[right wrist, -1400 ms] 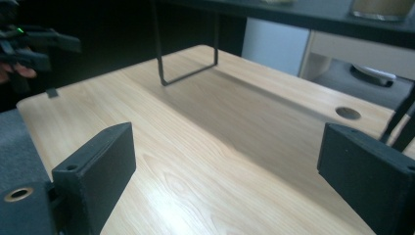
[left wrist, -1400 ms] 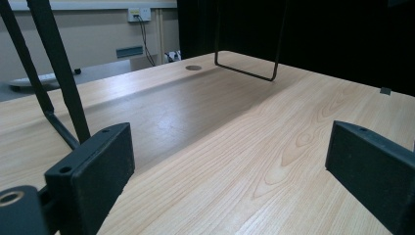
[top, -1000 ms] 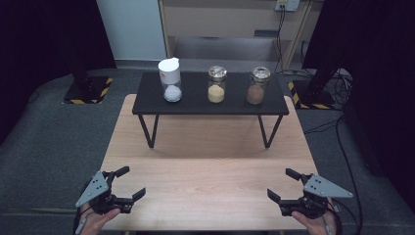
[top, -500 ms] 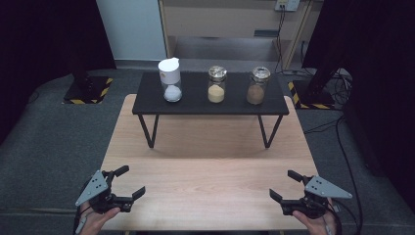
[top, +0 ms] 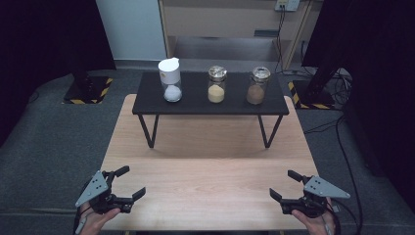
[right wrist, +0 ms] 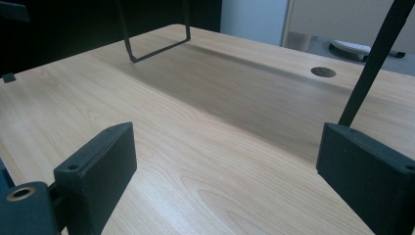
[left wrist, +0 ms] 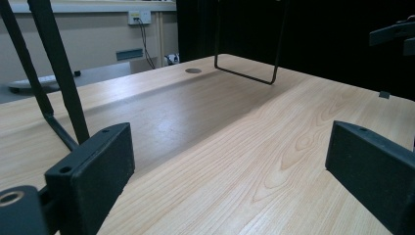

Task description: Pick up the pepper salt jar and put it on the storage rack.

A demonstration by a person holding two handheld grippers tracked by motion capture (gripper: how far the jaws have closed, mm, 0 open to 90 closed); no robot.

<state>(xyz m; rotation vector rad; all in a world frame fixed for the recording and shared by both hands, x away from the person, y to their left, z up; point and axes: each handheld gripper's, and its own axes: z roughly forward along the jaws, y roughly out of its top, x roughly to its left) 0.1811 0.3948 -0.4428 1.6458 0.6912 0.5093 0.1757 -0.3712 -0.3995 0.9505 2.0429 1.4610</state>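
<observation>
Dim room, grey floor, dark curtains at both sides, pale cabinet at the back. Light wooden table bearing a low black stand on thin wire legs. On the stand, in a row: left jar with a white lid, holding white powder at the bottom; middle jar about half full of yellowish grains; right jar about half full of brown powder. All three upright, well apart from each other and from both grippers. Compared with a second ago: jars unmoved, both hands almost where they were. Left gripper at the near left edge, jaws apart, holding nothing. Right gripper at the near right edge, jaws likewise apart over bare wood.
</observation>
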